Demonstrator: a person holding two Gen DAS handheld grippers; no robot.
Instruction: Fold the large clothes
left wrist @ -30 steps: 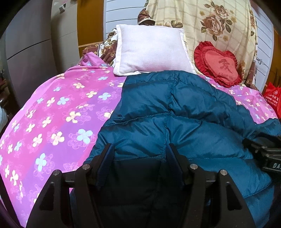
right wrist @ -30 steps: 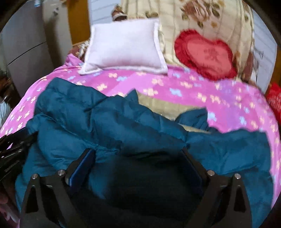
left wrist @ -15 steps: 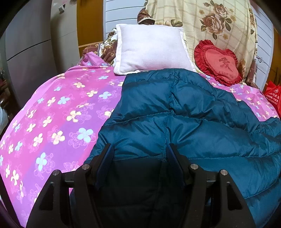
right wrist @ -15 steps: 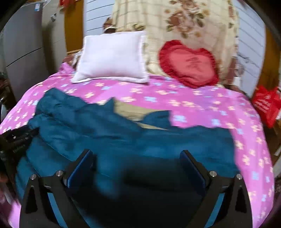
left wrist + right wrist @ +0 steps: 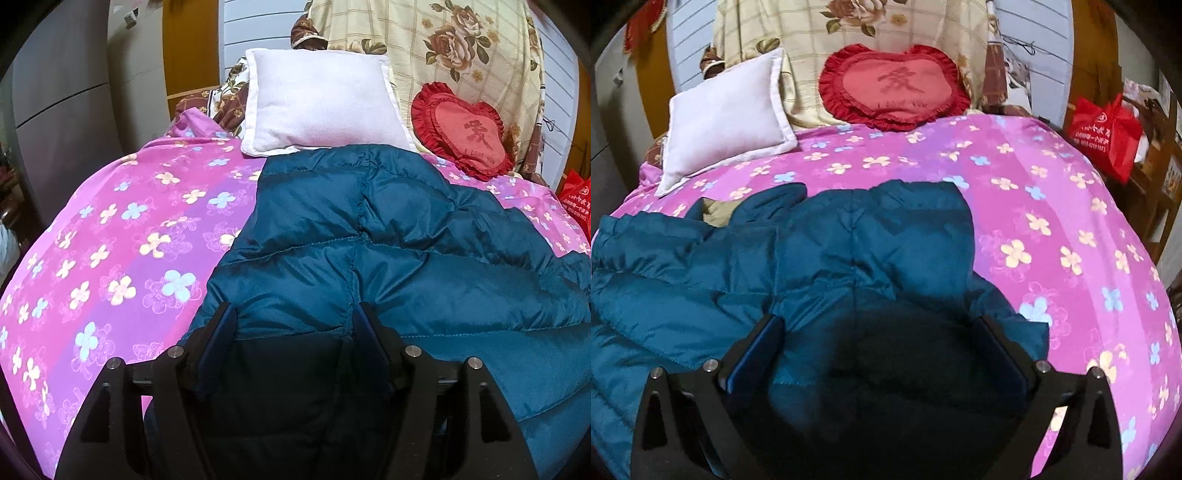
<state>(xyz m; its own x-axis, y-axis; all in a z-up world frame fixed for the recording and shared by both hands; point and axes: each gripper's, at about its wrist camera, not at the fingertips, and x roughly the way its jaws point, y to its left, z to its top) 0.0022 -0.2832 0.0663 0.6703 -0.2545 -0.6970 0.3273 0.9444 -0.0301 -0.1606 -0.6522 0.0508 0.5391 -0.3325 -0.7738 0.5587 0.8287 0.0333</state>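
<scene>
A teal quilted puffer jacket [image 5: 369, 229] lies spread on the bed's pink flowered sheet [image 5: 110, 240]. My left gripper [image 5: 293, 314] hangs over the jacket's near left part. Its jaws are opening, fabric lies below and between them, and the pads do not press on it. In the right wrist view the jacket [image 5: 812, 251] fills the left and middle, with a strip of beige lining [image 5: 716, 214] showing near its far edge. My right gripper [image 5: 877, 321] stands wide open over the jacket's right end, holding nothing.
A white pillow [image 5: 317, 99] and a red heart cushion [image 5: 465, 129] lean at the head of the bed against a flowered cloth. A red bag [image 5: 1104, 129] sits beside the bed on the right. Bare pink sheet [image 5: 1052, 203] lies right of the jacket.
My right gripper has swung rightwards along the jacket and has left the left wrist view. The jacket's right side now lies flatter. The left jaws stand a little wider.
</scene>
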